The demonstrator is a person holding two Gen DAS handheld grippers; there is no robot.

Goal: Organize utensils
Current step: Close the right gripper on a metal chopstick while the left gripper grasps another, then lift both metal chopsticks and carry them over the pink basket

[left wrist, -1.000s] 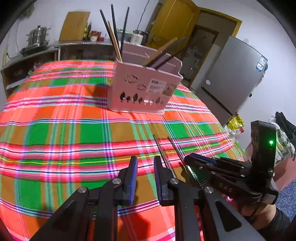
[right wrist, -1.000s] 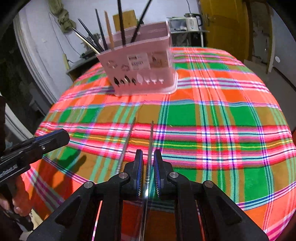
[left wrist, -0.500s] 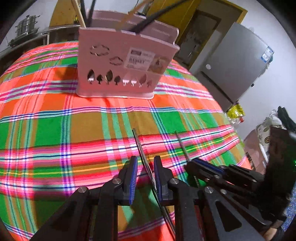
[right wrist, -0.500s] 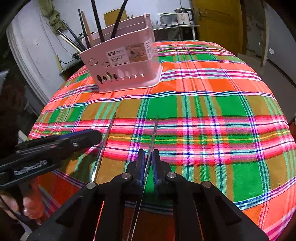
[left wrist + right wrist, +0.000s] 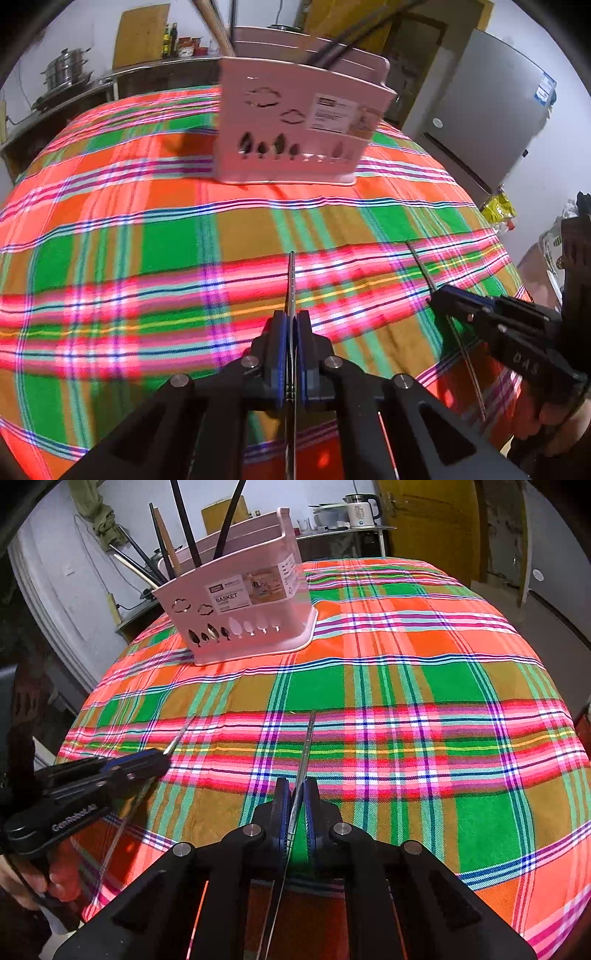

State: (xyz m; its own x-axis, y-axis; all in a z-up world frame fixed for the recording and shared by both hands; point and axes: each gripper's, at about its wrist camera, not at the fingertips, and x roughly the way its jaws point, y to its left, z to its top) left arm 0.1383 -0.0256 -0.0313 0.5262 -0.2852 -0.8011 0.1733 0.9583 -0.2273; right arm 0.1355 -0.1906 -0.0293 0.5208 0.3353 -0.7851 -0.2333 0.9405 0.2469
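Note:
A pink utensil basket [image 5: 299, 129] stands on the plaid tablecloth [image 5: 147, 229], holding several dark and wooden chopsticks; it also shows in the right wrist view [image 5: 243, 605]. My left gripper [image 5: 291, 321] is shut on a thin metal chopstick [image 5: 291, 280] that points toward the basket. My right gripper [image 5: 297, 790] is shut on a second metal chopstick [image 5: 306, 746]. Each gripper shows in the other's view, the right one [image 5: 443, 295] and the left one [image 5: 159, 760], each with its chopstick sticking out ahead.
The round table's edge drops off close to both grippers. A grey fridge [image 5: 491, 114] and yellow door stand behind the table. A counter with a steel pot [image 5: 66, 70] is at the back left. A kettle [image 5: 360, 509] sits on a shelf.
My left gripper has shut on the metal chopstick that lay between its fingers. Both grippers have lifted their chopsticks slightly and drawn nearer the basket.

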